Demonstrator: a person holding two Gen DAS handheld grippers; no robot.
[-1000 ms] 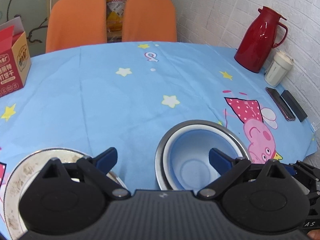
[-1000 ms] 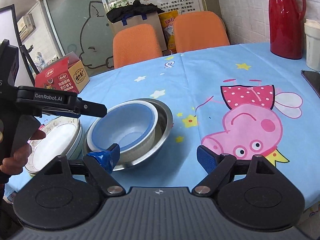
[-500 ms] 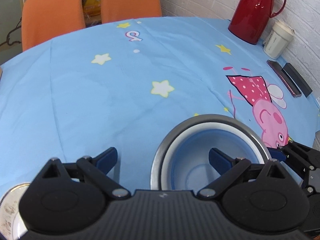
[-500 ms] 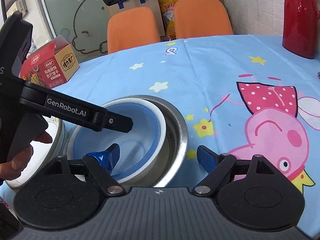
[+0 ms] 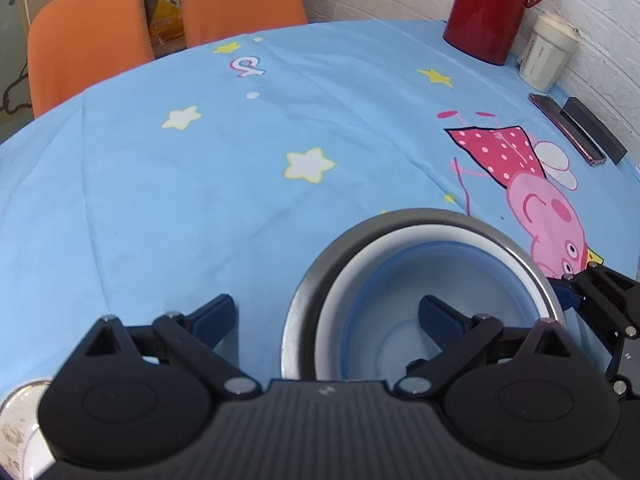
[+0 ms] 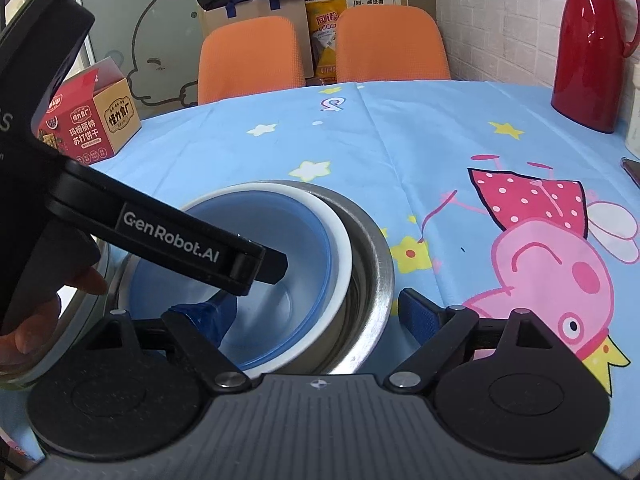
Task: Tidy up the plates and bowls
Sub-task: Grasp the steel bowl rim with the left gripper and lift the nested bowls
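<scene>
A blue bowl [image 5: 436, 280] with a white rim sits nested inside a steel bowl [image 5: 320, 268] on the blue tablecloth; both show in the right wrist view, blue bowl [image 6: 304, 240] and steel bowl [image 6: 372, 264]. My left gripper [image 5: 326, 314] is open and straddles the near left rims, its right finger inside the blue bowl. My right gripper [image 6: 312, 312] is open and straddles the right rims, its left finger inside the blue bowl. A white patterned plate [image 5: 18, 428] lies at the far left.
A red thermos [image 5: 488, 8], a white cup [image 5: 546, 54], a phone [image 5: 566, 128] and a black case stand by the brick wall at right. A red cracker box [image 6: 88, 120] sits at the left. Two orange chairs [image 6: 320, 48] stand behind the table.
Both grippers have moved in on the nested bowls from opposite sides and now straddle their rims. The plate has slid almost out of the left wrist view.
</scene>
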